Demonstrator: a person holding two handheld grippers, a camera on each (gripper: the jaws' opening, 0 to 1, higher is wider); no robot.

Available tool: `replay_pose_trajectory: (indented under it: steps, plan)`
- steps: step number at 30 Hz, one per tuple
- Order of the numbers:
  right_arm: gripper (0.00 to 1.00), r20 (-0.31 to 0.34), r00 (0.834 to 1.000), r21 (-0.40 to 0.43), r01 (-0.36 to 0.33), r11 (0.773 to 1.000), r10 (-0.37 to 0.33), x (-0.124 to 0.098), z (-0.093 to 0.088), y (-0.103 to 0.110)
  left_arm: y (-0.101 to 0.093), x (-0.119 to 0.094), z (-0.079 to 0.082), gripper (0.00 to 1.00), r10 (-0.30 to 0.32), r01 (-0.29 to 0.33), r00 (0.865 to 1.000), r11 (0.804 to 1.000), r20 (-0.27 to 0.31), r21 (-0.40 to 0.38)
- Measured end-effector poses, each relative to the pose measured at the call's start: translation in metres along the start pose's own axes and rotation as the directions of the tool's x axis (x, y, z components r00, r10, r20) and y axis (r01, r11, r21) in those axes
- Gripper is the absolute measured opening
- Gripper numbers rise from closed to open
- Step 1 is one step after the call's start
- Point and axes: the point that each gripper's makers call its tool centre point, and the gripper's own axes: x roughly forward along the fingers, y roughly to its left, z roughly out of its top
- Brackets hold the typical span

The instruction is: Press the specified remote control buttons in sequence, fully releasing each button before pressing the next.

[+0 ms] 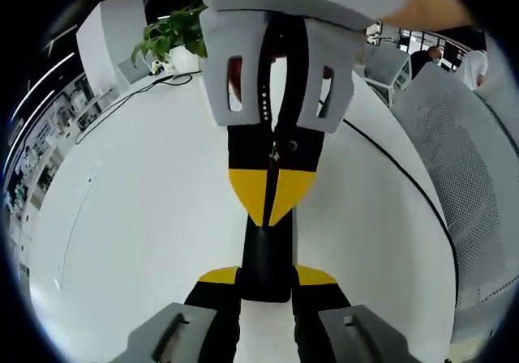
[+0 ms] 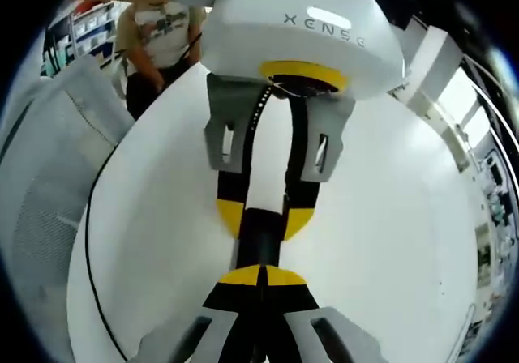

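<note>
Black remote [image 1: 266, 262] gripped between left fingers [image 1: 220, 276], right fingers [image 2: 285, 275] closed atop.

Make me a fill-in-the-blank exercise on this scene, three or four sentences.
1. The black remote is clamped between the jaws of the ___ gripper.
2. The right gripper points its yellow tips at the remote with its jaws ___.
3. The table under both grippers is ___ in colour.
4. In the left gripper view, a black cable runs across the table near a ___ plant.

Missing words: left; shut; white; green
</note>
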Motion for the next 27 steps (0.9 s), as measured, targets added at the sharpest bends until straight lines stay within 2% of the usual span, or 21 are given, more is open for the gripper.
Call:
replay_pose_trajectory:
  steps: [22, 27]
  plan:
    - [0.0, -0.022, 1.0, -0.014, -0.019, 1.0, 0.019, 0.0071, -0.0074, 0.0013, 0.0029, 0.0005, -0.0029, 0.23, 0.001, -0.001, 1.0, 1.0, 0.009, -0.001]
    - [0.0, -0.021, 1.0, 0.014, -0.021, 1.0, 0.022, 0.0079, -0.0084, 0.0008, 0.0026, 0.0007, -0.0031, 0.23, 0.002, -0.002, 1.0, 1.0, 0.003, -0.002]
